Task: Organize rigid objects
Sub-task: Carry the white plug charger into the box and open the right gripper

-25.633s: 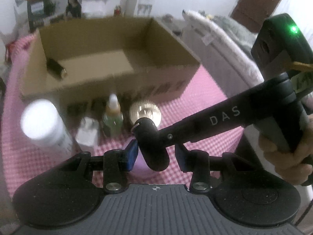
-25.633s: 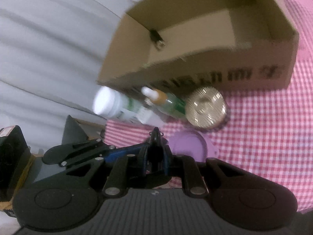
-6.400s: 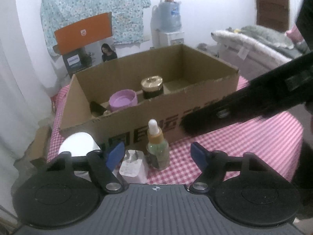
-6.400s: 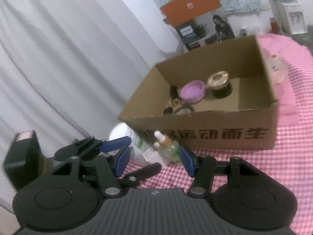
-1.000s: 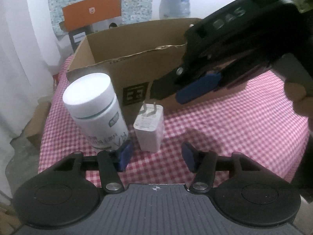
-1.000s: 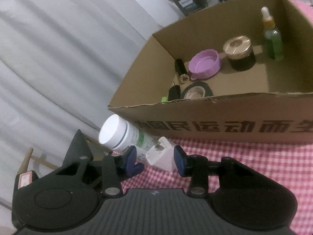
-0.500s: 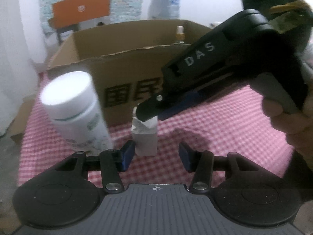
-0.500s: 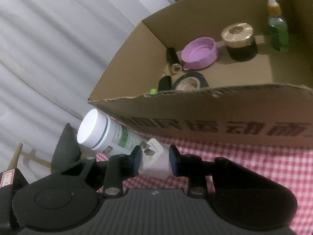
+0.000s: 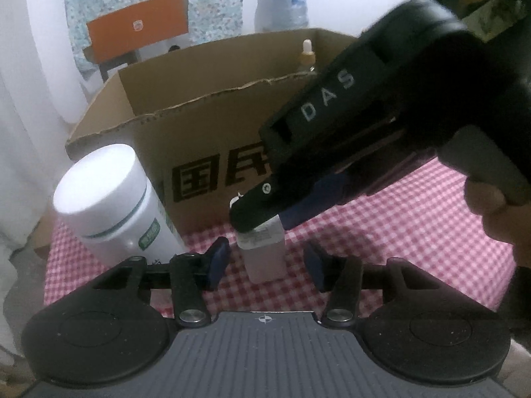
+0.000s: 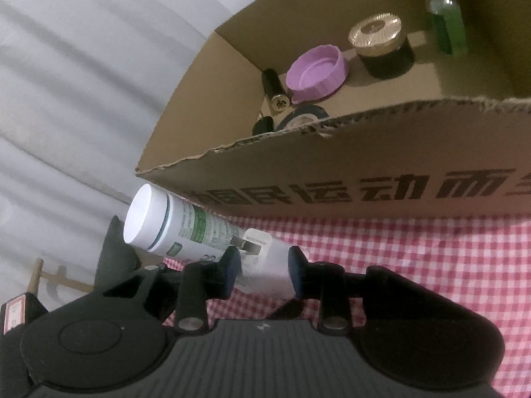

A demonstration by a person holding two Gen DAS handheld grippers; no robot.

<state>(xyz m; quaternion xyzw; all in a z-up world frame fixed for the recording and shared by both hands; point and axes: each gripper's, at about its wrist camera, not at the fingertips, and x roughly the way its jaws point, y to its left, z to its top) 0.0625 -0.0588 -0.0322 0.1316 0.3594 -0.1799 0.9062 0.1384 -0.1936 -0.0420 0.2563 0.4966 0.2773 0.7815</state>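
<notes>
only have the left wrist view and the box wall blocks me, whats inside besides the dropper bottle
observer: a purple lid, open side up, next to a gold-capped dark jar.
operator: anything else in there
observer: a battery lying on its side, and a black tape roll partly hidden behind the front wall.
operator: is the right claw on the charger
observer: the white charger sits between the right claw pads, both touching it, though the jaws are opening.

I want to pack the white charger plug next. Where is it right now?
The white charger plug stands on the checked tablecloth in front of the cardboard box, just right of the white bottle, between the right claw's opening fingers.
</notes>
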